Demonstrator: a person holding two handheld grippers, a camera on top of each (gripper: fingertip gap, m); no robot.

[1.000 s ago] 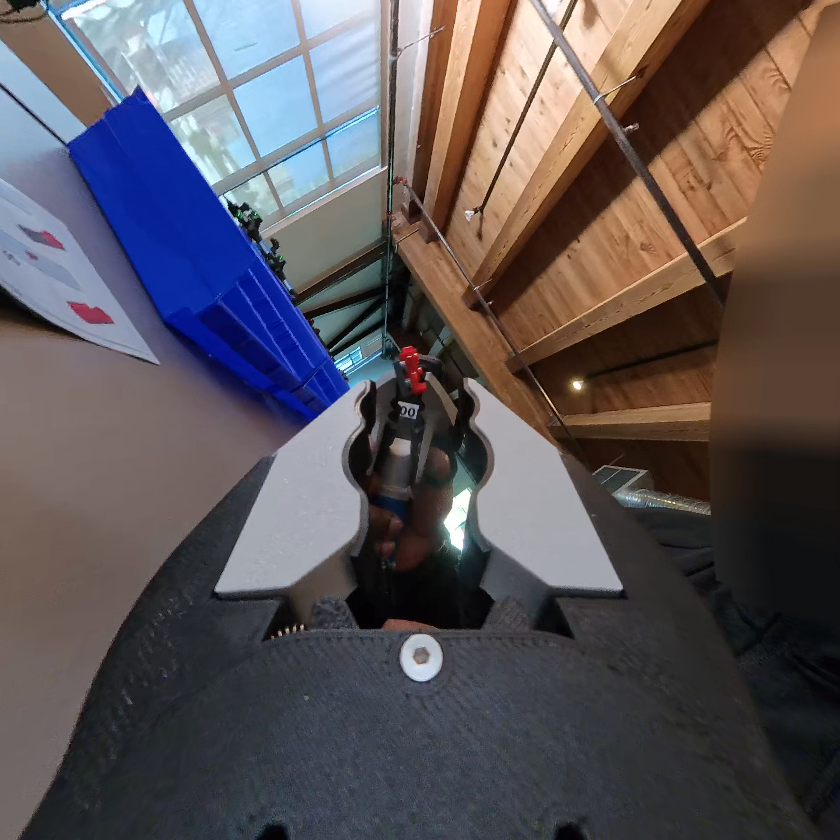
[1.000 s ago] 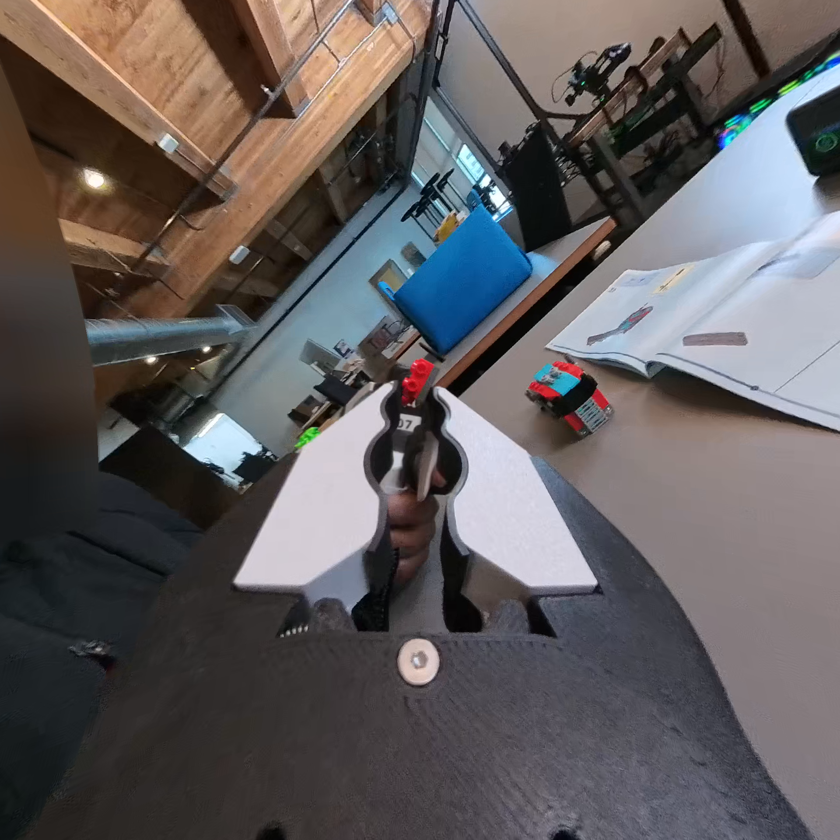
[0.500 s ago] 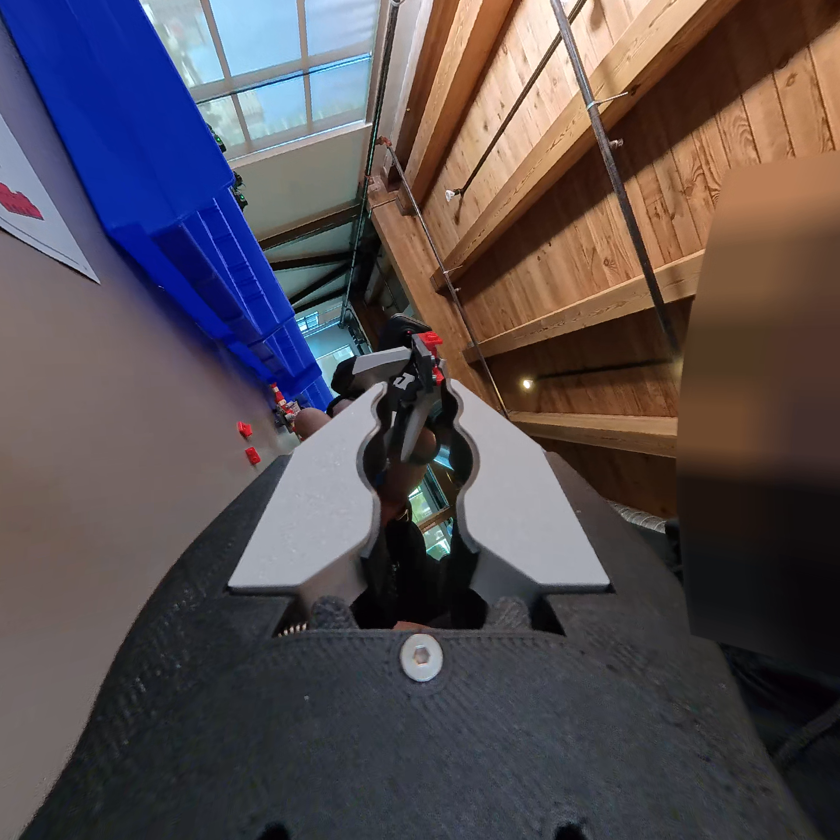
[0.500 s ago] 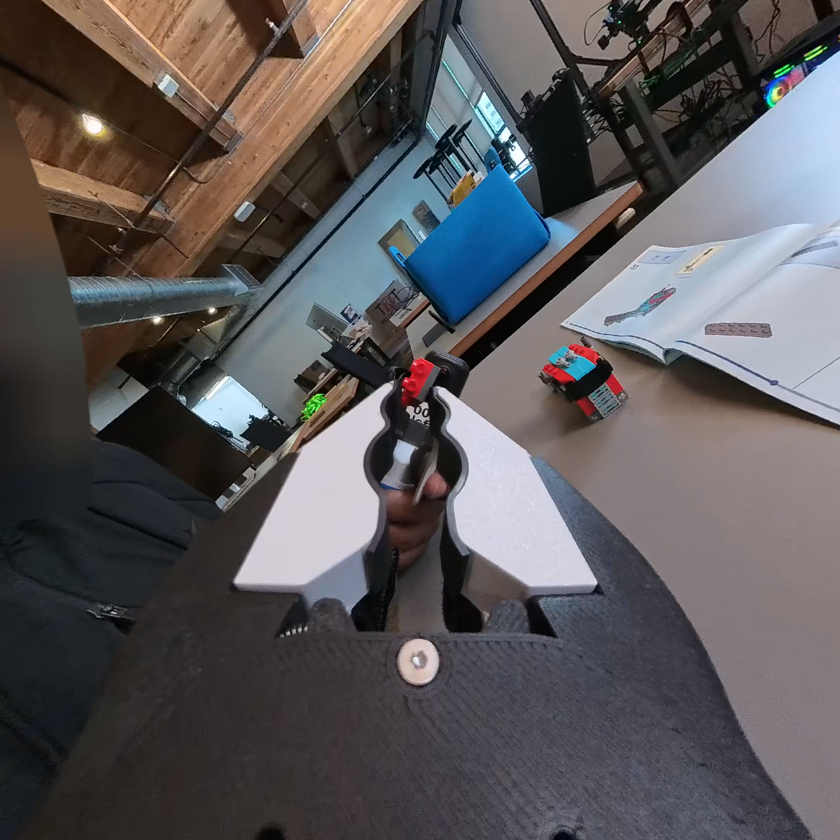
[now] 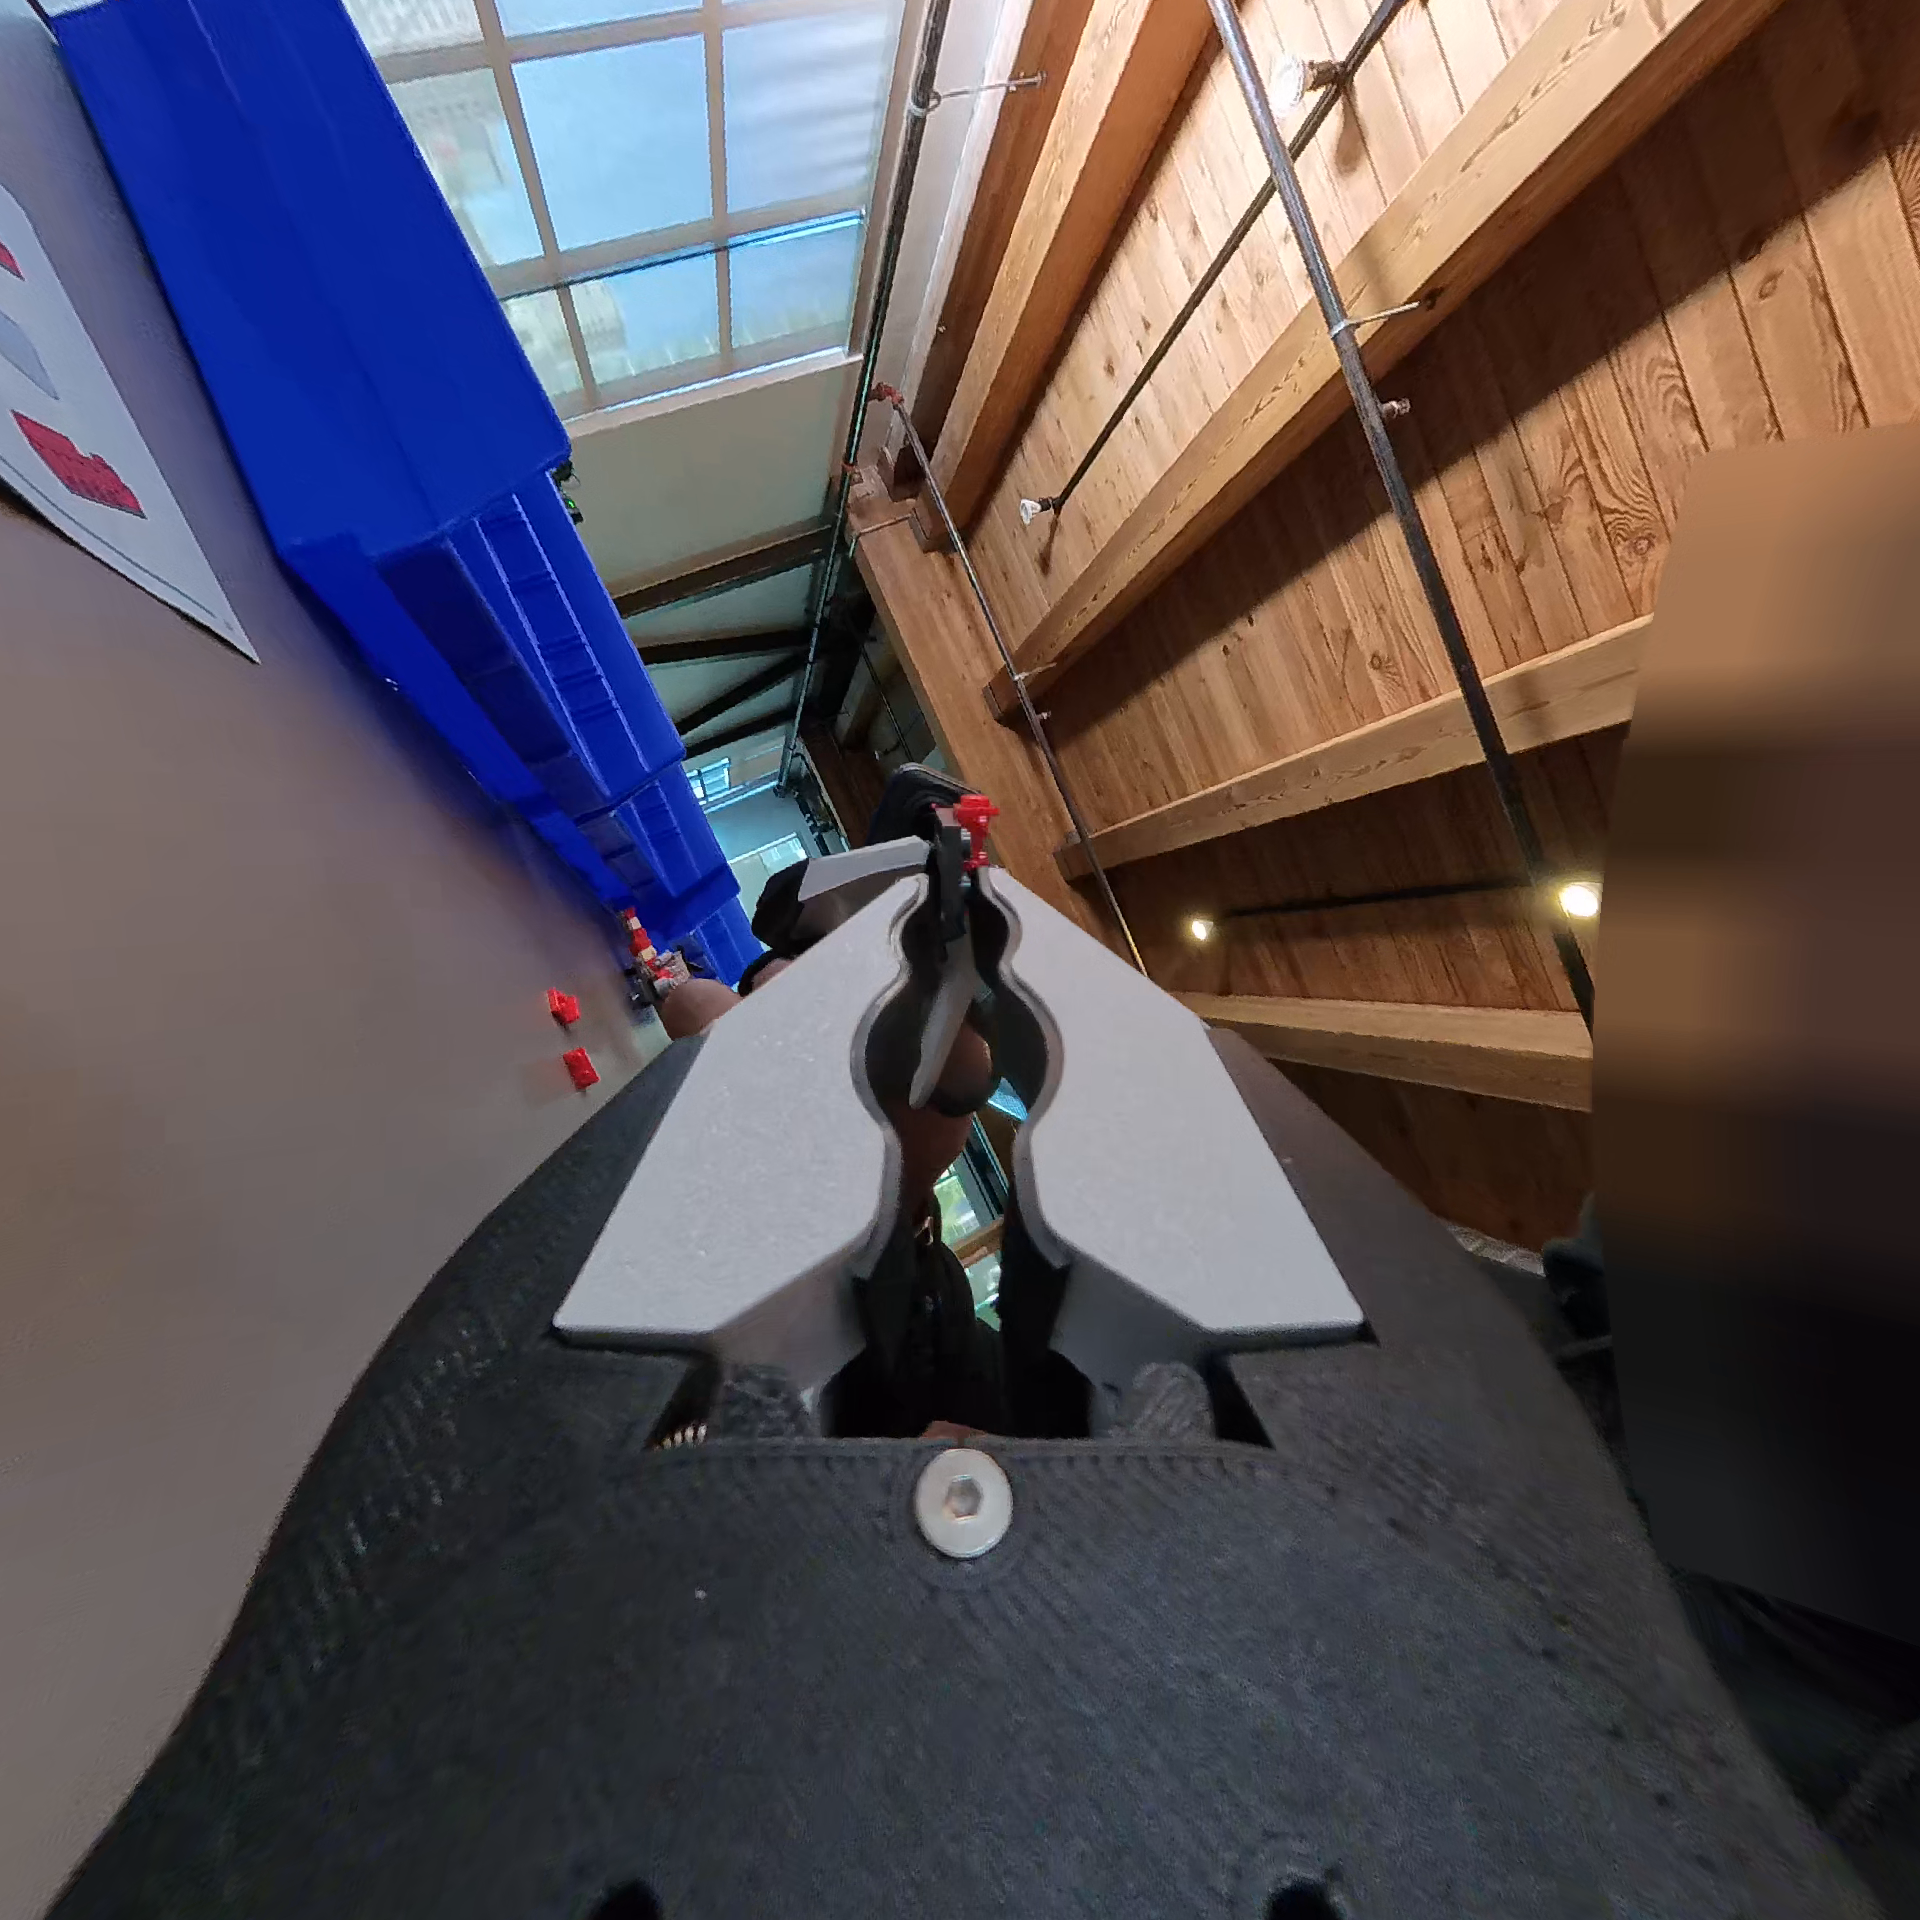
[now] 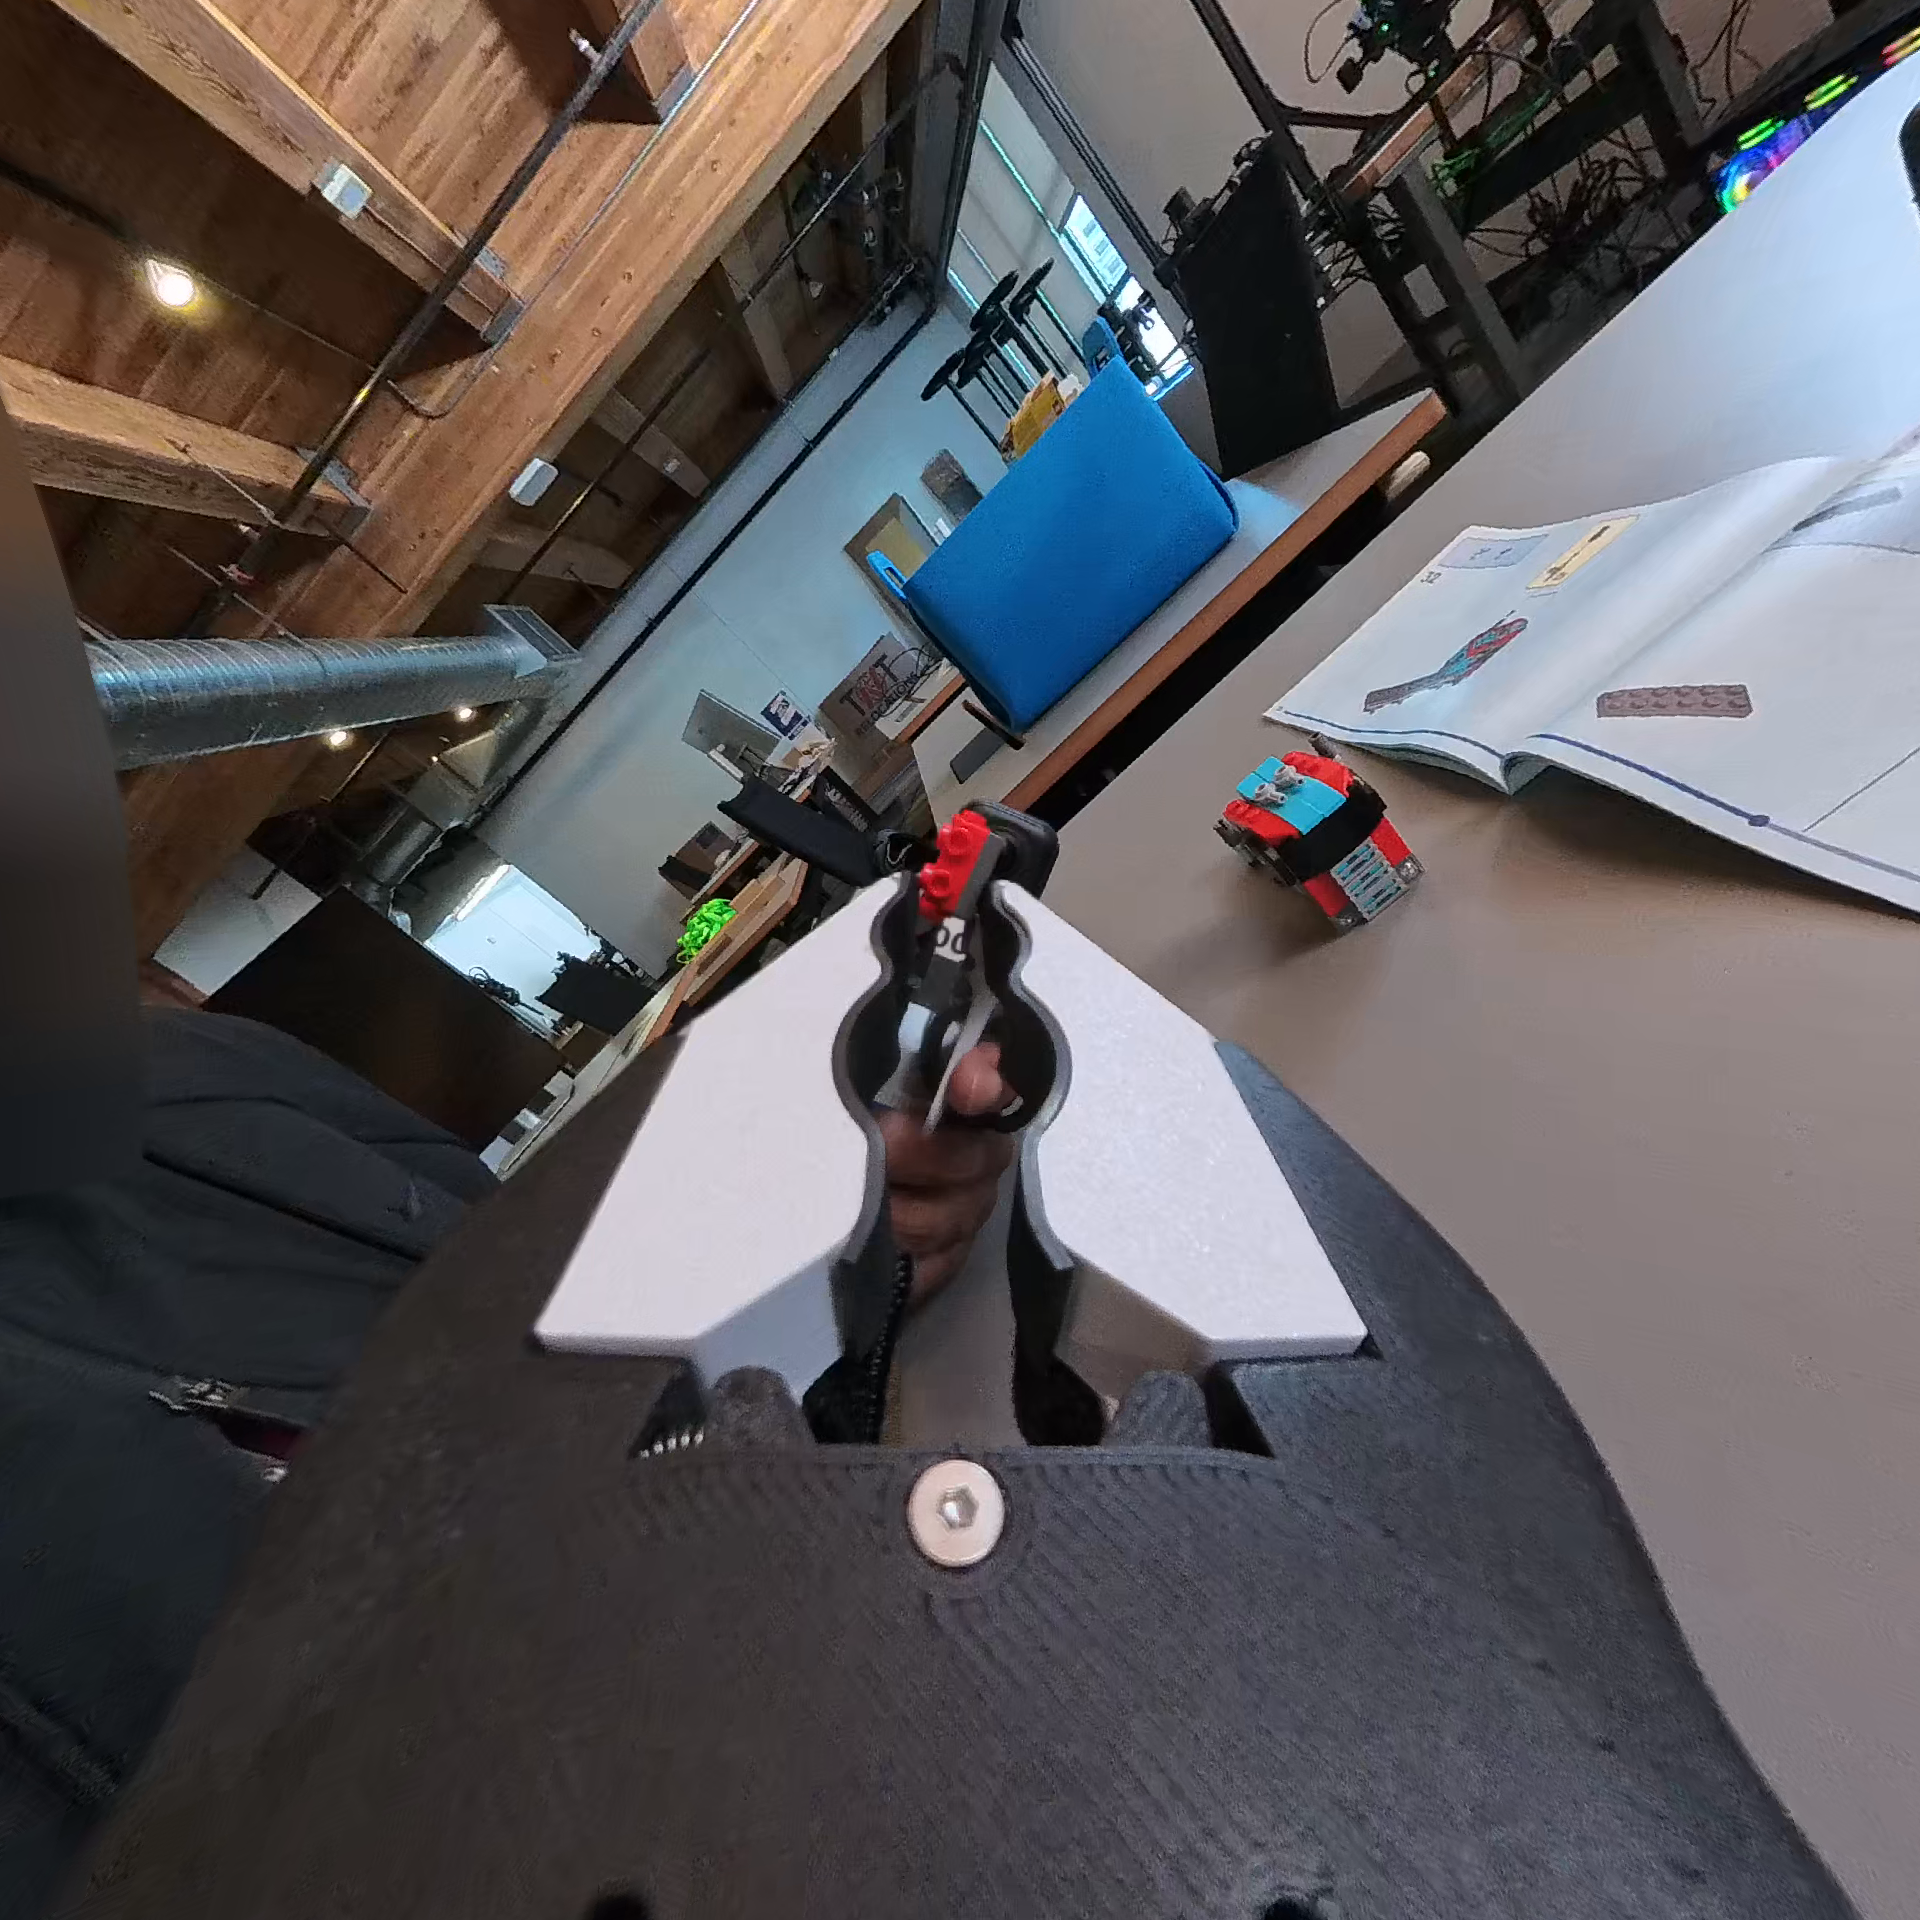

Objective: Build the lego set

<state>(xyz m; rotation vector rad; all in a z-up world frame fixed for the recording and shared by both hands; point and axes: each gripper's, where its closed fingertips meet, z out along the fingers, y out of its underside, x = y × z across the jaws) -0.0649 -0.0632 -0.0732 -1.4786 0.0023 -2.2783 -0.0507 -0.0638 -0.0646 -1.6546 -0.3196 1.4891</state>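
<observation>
A: Where do we place the red piece [image 6: 949, 868]?

B: We mark it in the air above the table [image 6: 1455, 1195], at the very tip of the right gripper [image 6: 951, 902]. Its long axis runs nearly along the fingers, leaning slightly right. The studs face left.

A: And the jaws?

B: We read them as all but closed, pinching the lower end of the red piece. A black piece [image 6: 983, 883] lies against it. The left gripper [image 5: 951, 885] meets it head-on, tip to tip. Its jaws are equally narrow, closed, as far as we can judge, on that black piece. The red one shows just beyond.

A: So the coming move turns on what?

B: We judge it turns on the straight line between the two tips. The parts touch there, so a push along that line should seat them.

A: And outward?

B: The model [image 6: 1314, 842] sits on the table ahead and to the right of the right gripper, well apart from it. The booklet [image 6: 1662, 675] lies open behind the model. Two loose red bits [image 5: 561, 1006] lie near the blue bins [image 5: 364, 364].
</observation>
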